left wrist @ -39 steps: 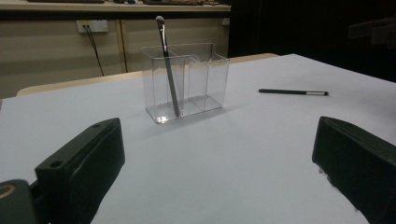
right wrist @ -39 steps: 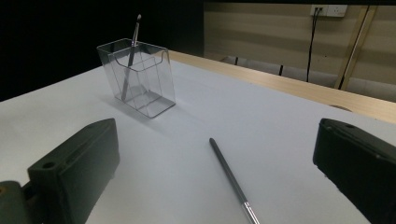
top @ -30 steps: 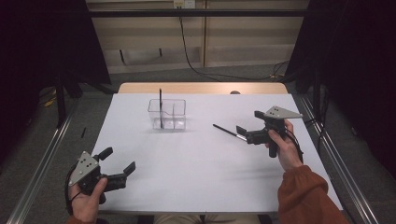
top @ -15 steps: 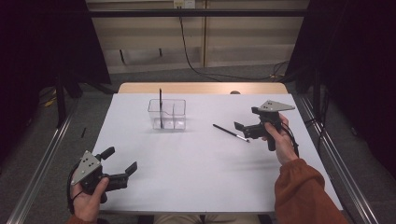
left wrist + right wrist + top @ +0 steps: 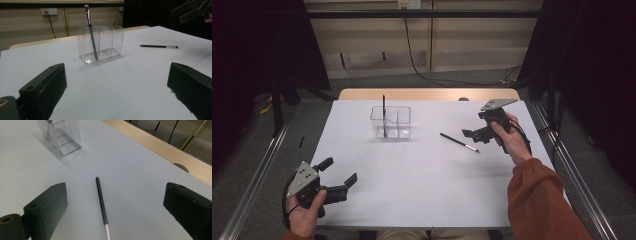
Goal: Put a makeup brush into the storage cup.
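Right gripper (image 5: 473, 134) hovers wide apart, closing slightly, beside the brush (image 5: 101, 203) (lying lengthwise between its jaws, untouched).

A clear, glossy plastic organiser (image 5: 391, 122) stands on a smooth, matt white table (image 5: 422, 185) with a pale wood edge (image 5: 427, 94). A loose brush (image 5: 101, 201) has a matt black handle and a shiny metal ferrule. The right gripper (image 5: 474, 135) has matt black plastic jaws and a dull grey plate.
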The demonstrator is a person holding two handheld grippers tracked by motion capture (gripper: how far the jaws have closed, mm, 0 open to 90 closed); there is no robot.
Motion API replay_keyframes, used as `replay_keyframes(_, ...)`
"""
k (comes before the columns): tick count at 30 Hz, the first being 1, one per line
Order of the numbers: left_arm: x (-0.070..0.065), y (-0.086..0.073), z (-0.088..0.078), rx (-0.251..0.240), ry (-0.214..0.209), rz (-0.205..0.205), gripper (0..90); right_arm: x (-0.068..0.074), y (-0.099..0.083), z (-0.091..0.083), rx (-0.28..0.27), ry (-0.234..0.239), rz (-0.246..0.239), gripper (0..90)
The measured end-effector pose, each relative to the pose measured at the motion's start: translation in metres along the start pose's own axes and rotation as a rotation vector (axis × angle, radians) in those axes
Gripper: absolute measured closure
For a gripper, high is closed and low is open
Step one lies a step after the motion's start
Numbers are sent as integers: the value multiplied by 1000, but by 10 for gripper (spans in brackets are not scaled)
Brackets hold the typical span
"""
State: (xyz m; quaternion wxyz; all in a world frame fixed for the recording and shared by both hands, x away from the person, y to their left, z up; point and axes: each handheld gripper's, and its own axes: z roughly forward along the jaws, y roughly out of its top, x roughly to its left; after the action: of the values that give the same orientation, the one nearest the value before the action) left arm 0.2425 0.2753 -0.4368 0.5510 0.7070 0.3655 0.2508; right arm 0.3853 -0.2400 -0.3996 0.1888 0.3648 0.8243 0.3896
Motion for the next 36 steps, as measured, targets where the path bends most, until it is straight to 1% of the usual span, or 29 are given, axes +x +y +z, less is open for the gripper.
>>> replay_keyframes(2, 0, 0, 0, -1, 0, 1, 25, -2, 0, 3, 25, -9, -3, 91)
replay_keyframes(3, 0, 0, 0, -1, 1, 2, 25, -3, 0, 5, 46, -2, -7, 91)
replay_keyframes(5, 1, 0, 0, 3, -3, 8, 25, -4, 1, 8, 67, -3, -22, 93)
replay_keyframes(6, 1, 0, 0, 4, -7, 0, 25, -4, 1, 9, 87, 2, -30, 93)
replay_keyframes(7, 1, -1, 0, 6, -8, -5, 26, -3, 2, 11, 97, -5, -49, 93)
replay_keyframes(8, 2, -1, 1, 5, -4, -6, 26, -2, 3, 11, 110, 1, -58, 92)
replay_keyframes(9, 2, -1, 0, 3, -2, -10, 26, -2, 5, 12, 125, 30, -56, 71)
replay_keyframes(10, 2, -1, 0, 4, 0, -6, 26, -3, 6, 12, 145, 77, -38, 40)
replay_keyframes(11, 2, -1, 0, 6, -1, -2, 26, -3, 8, 13, 158, 90, -41, 30)
replay_keyframes(13, 1, -1, 1, 8, -8, 0, 26, -3, 10, 14, 189, 46, -77, 60)
replay_keyframes(15, 0, -1, 2, 10, -19, 5, 28, -5, 12, 16, 242, 56, -88, 57)
replay_keyframes(17, 0, 0, 2, 10, -23, 11, 28, -6, 13, 19, 295, 54, -99, 69)
replay_keyframes(19, 0, 0, 2, 8, -23, 11, 28, -6, 13, 21, 345, 73, -86, 70)
replay_keyframes(20, 0, -1, 2, 8, -22, 9, 28, -7, 13, 22, 363, 71, -90, 71)
replay_keyframes(21, 1, -1, 2, 9, -22, 11, 28, -7, 13, 23, 380, 82, -90, 71)
replay_keyframes(22, 0, -1, 2, 11, -21, 14, 28, -7, 13, 24, 393, 91, -101, 71)
replay_keyframes(24, 0, 0, 2, 13, -19, 20, 27, -8, 14, 26, 421, 108, -102, 70)
replay_keyframes(25, 0, 0, 2, 16, -19, 26, 27, -8, 15, 27, 432, 107, -115, 65)
replay_keyframes(26, 0, 0, 2, 17, -19, 27, 27, -7, 15, 27, 437, 109, -117, 65)
replay_keyframes(27, 0, 0, 2, 16, -20, 26, 27, -7, 16, 28, 443, 121, -110, 79)
replay_keyframes(28, 0, 0, 2, 17, -18, 26, 27, -6, 16, 29, 452, 121, -114, 99)
replay_keyframes(30, 1, -1, 2, 17, -16, 26, 26, -5, 15, 33, 497, 120, -131, 94)
replay_keyframes(31, 1, -1, 2, 16, -15, 26, 26, -4, 15, 35, 515, 119, -144, 107)
replay_keyframes(32, 1, -1, 2, 16, -16, 25, 26, -3, 15, 37, 530, 109, -157, 158)
replay_keyframes(33, 1, -1, 2, 16, -16, 26, 26, -3, 15, 39, 547, 122, -154, 224)
replay_keyframes(34, 1, -1, 2, 17, -19, 28, 26, -3, 16, 40, 558, 130, -153, 248)
replay_keyframes(36, 1, -1, 3, 18, -21, 33, 25, -4, 17, 44, 579, 127, -157, 257)
